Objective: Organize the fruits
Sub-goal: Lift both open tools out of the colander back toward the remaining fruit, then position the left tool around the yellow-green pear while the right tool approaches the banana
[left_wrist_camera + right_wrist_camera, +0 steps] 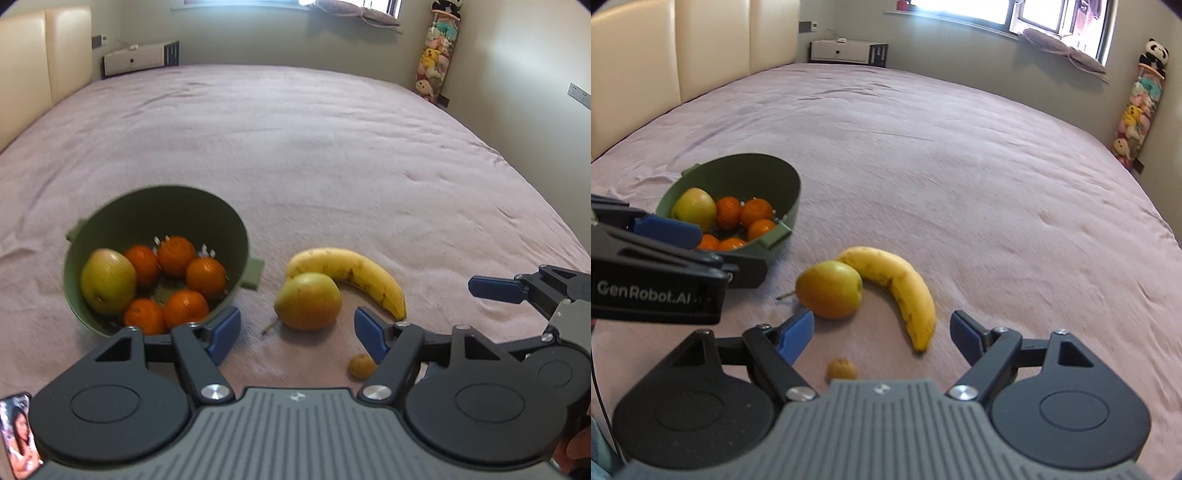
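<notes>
Off to the left of the left gripper [297, 334] sat the green bowl [221, 221] on the pink bed cover [332, 147]. It already had a pear and some oranges [176, 255] inside. The bowl looked tipped a little toward the gripper.

Right in front of the left gripper lay a loose pear [307, 301]. The gripper's blue fingers [223, 334] were spread wide with nothing between them. The pear looked hard and smooth, so it might slip or roll. It was round and fat, so the best place to grab it seemed to be across its wide middle, not by its thin stem.

Just behind the pear, touching it, lay the banana [354, 275]. A banana is soft and bruises easily, so it wants a gentle squeeze near its middle.

Close under the left gripper's right finger sat a small brown fruit [361, 365]. It looked light and tiny, easy to push away by mistake.

The right gripper [882, 334] hung in front of the banana's near end, its fingers also spread wide and empty.
</notes>
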{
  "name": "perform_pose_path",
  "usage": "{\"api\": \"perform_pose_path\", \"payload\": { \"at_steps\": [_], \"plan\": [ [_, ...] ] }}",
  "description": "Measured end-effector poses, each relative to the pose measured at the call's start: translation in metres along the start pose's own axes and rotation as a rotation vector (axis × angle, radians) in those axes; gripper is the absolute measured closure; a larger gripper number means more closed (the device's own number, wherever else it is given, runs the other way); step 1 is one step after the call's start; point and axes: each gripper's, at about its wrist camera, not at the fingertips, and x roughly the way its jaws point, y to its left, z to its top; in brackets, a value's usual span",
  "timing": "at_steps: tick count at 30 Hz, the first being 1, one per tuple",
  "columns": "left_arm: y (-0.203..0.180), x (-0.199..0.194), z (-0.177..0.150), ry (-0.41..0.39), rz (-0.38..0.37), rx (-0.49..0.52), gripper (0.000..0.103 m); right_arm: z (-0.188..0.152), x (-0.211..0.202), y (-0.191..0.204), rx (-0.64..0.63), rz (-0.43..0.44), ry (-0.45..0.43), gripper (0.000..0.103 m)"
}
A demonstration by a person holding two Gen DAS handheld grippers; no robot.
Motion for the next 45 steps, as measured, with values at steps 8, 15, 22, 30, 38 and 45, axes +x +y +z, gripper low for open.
{"api": "perform_pose_path", "payload": {
  "at_steps": [8,15,22,30,38,45],
  "plan": [
    [-0.004,0.025,-0.019,0.058,0.003,-0.005,0.025,-0.021,0.016,-0.012,0.033,-0.056,0.058,0.027],
    [-0.005,0.035,-0.028,0.055,-0.008,-0.015,0.025,-0.027,0.032,-0.027,0.128,-0.066,0.092,0.028],
    [0.002,0.035,-0.027,-0.023,0.010,-0.087,0.025,-0.025,0.037,-0.034,0.140,-0.078,0.066,0.027],
    [0.010,0.050,-0.018,-0.042,-0.017,-0.185,0.025,-0.014,0.046,-0.036,0.119,-0.082,0.003,0.028],
    [0.012,0.072,-0.014,0.015,-0.057,-0.240,0.031,-0.016,0.067,-0.036,0.095,-0.063,0.040,0.041],
    [0.014,0.091,-0.011,0.055,-0.073,-0.358,0.028,-0.014,0.088,-0.034,0.103,-0.042,0.060,0.043]
  ]
}}
